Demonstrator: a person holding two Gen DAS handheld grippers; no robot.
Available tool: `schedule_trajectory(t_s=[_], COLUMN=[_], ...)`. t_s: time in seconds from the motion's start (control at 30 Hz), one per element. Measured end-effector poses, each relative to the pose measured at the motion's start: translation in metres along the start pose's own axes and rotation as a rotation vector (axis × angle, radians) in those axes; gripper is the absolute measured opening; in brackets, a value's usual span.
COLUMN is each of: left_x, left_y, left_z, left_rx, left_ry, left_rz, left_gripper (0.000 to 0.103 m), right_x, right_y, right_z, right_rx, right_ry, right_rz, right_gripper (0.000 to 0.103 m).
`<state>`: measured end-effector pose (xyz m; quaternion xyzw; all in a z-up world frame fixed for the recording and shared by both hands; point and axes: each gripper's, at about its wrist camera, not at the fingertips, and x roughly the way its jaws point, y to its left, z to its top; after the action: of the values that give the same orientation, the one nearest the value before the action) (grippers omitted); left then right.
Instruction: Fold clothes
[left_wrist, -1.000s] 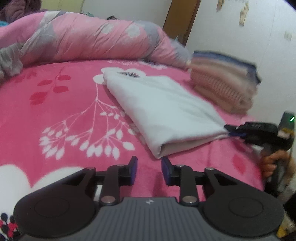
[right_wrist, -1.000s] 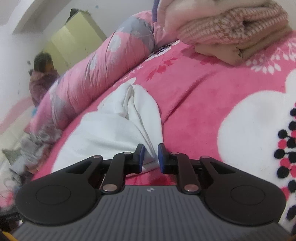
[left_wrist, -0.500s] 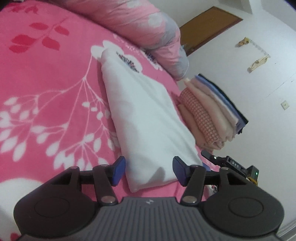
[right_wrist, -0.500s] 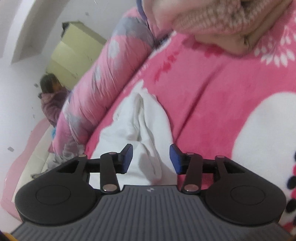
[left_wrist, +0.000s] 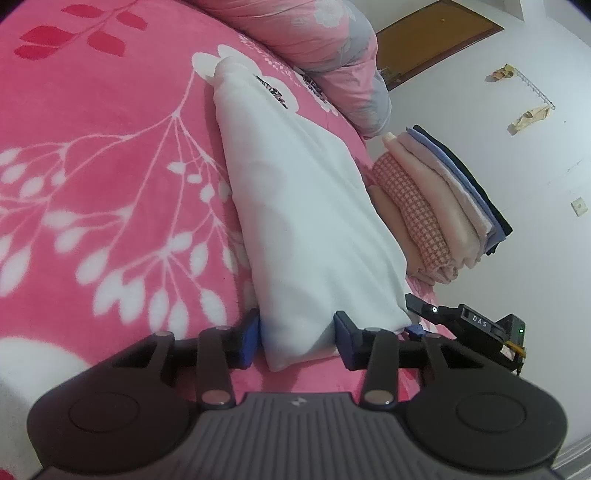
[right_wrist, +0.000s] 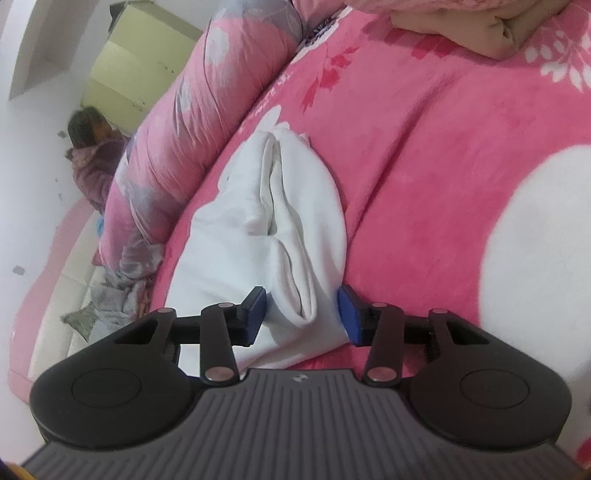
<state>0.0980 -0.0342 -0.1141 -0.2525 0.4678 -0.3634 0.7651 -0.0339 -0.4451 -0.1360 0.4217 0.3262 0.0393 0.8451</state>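
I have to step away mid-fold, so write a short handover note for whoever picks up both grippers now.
Left gripper: open, jaws straddling the near end of the folded white garment, not clamped.
Right gripper: open, jaws either side of another corner of the same garment, not clamped.
Things: the garment lies long and narrow on the pink floral blanket; the stack of folded clothes sits beyond it near the bed's edge.
Done: lengthwise folds.
Left: probably close both grippers on the end, fold it over, then move it to the stack.
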Motion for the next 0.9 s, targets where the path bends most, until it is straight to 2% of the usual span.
schedule_trajectory(t_s=[0.23,0.3,0.33,0.47,0.53,0.7,0.9], left_x=[0.000,-0.001,-0.001,-0.010,-0.015,-0.028,-0.058], left_y=[-0.003,-0.006,-0.008,-0.010,-0.011,-0.013,-0.017], left_z=[-0.002,-0.005,-0.006,-0.007,-0.006,-0.004,-0.019], left_rx=[0.004,0.007,0.006,-0.008,-0.017,-0.040,-0.021], left_ry=[0.000,-0.009,-0.015,-0.037,-0.047,-0.072,-0.037], left_rz=[0.017,0.038,0.046,0.034,0.020,-0.016,-0.022], left_gripper=[0.042,0.033,0.031,0.021,0.018,0.015,0.015], right_x=[0.004,0.004,0.004,0.002,-0.002,-0.018,-0.041], right_y=[0.007,0.013,0.017,0.033,0.040,0.056,0.069], right_z=[-0.001,-0.003,-0.004,-0.008,-0.008,-0.009,-0.033], right_rx=[-0.010,-0.038,-0.055,-0.131,-0.150,-0.173,-0.171], right_ry=[0.007,0.009,0.011,0.022,0.006,-0.041,-0.051], right_rz=[-0.047,-0.064,-0.073,-0.103,-0.113,-0.082,-0.036], right_gripper=[0.048,0.049,0.047,0.021,0.016,0.013,0.013])
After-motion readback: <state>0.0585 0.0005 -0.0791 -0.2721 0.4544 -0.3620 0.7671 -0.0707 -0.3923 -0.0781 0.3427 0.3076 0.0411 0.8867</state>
